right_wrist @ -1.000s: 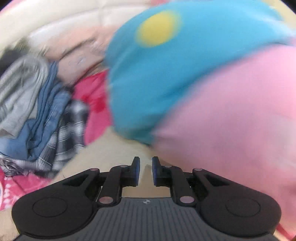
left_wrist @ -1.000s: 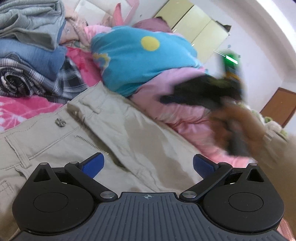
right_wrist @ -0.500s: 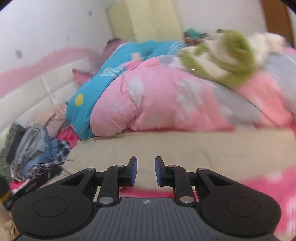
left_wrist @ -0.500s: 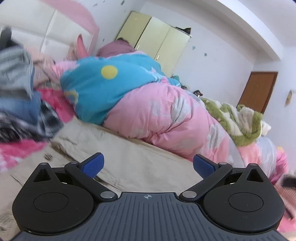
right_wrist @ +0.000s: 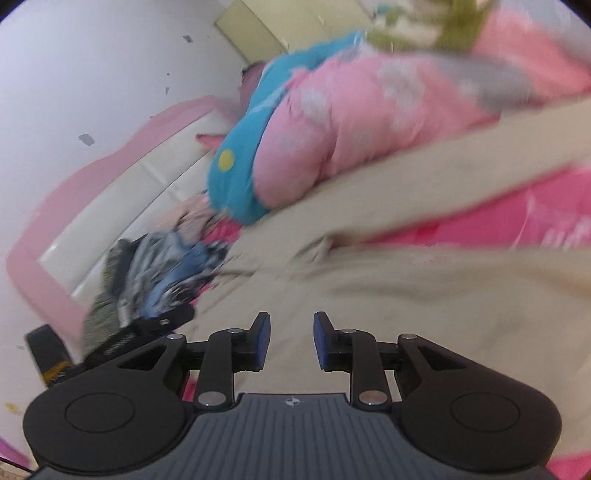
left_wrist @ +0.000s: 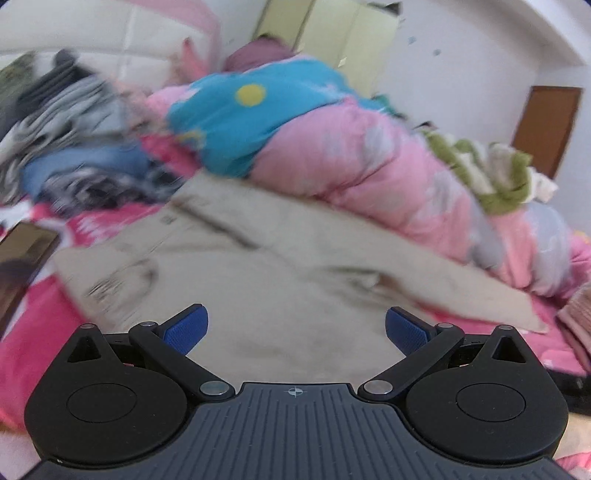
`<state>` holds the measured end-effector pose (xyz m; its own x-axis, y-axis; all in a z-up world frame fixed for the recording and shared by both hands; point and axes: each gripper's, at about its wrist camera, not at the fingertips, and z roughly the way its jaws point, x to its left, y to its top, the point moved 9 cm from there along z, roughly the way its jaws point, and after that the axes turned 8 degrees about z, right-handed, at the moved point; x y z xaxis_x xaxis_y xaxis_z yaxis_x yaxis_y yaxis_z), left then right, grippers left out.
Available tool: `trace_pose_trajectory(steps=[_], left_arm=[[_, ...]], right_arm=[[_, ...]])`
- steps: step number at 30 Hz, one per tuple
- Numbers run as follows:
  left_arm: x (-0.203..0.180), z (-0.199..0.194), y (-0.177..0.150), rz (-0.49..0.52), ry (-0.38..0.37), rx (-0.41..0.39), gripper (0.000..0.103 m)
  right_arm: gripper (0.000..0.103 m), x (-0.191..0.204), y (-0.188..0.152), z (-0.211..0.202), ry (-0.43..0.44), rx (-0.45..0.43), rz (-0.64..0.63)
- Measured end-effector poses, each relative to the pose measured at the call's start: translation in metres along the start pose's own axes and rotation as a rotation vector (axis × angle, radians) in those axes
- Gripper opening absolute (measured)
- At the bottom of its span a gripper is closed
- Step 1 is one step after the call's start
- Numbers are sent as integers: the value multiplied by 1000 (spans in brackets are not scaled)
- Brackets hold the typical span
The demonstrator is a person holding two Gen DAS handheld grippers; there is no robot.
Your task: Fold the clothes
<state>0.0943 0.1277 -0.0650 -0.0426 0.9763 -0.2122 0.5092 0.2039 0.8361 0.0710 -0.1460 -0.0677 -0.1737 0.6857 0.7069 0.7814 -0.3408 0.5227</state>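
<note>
a bed with a bright pink sheet (left_wrist: 33, 325) fills both views, and it holds everything else. a puffy pink and blue duvet (left_wrist: 332, 147) is heaped along the far side, with a green and cream blanket (left_wrist: 491, 173) lying on top of it. in front of the duvet, touching its lower edge, beige trousers (left_wrist: 258, 280) lie spread flat on the sheet, waistband toward the left of the left wrist view. a pile of folded clothes (left_wrist: 74, 147), grey, blue and checked, sits at the head end, just beside the trousers.

half a second ago the left camera sat low and close to the cloth; it now looks from higher up, so most of the trousers show, both legs included. the right camera has tilted, and the bed now slopes across its frame.

only the left wrist view shows a brown door (left_wrist: 546, 125), pale yellow wardrobes (left_wrist: 332, 33) and a dark phone (left_wrist: 22, 258) on the sheet at the left edge. only the right wrist view shows the pink and white headboard (right_wrist: 92, 206) at length and a black object (right_wrist: 144, 332), too blurred to identify, beside the clothes pile.

the left gripper (left_wrist: 295, 328) hovers over the trousers with its blue pads wide apart, holding nothing. the right gripper (right_wrist: 291, 339) hovers over the beige cloth too, its pads a narrow gap apart and empty.
</note>
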Motion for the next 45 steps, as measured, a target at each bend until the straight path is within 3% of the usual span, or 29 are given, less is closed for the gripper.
trace_pose_trajectory(steps=[2,7,10,13,17,24,27,32,35,41,45], left_arm=[[21,-2,-5,-54,48,10,103],[73,8,-24,-208,168,60,102],[89,18,-38,-310,153,99,99],[94,17,-38,-331,137,43,99],[96,17,-37,-343,148,-12,94],[101,16,-39,-314,227,-46,61],[105,19,-38,-315,233,-60,52],[105,22,-34,-299,217,-92,27],[103,21,-29,-280,169,-103,14],[106,4,-11,-298,119,-138,12],[109,1,-7,-299,123,-142,12]], right_arm=[[31,-3,-17,-1,34,23,37],[34,-43,-52,-7,15,65,247],[34,-80,-67,-17,-2,56,435],[34,-111,-72,-28,-31,10,545],[33,-132,-71,-31,1,-51,646],[18,-140,-74,-21,22,-69,692],[16,-146,-76,-20,31,-68,727],[16,-152,-76,-16,57,-95,777],[3,-152,-75,-13,46,-116,769],[1,-129,-63,-26,25,-131,645],[1,-123,-66,-31,-6,-91,640]])
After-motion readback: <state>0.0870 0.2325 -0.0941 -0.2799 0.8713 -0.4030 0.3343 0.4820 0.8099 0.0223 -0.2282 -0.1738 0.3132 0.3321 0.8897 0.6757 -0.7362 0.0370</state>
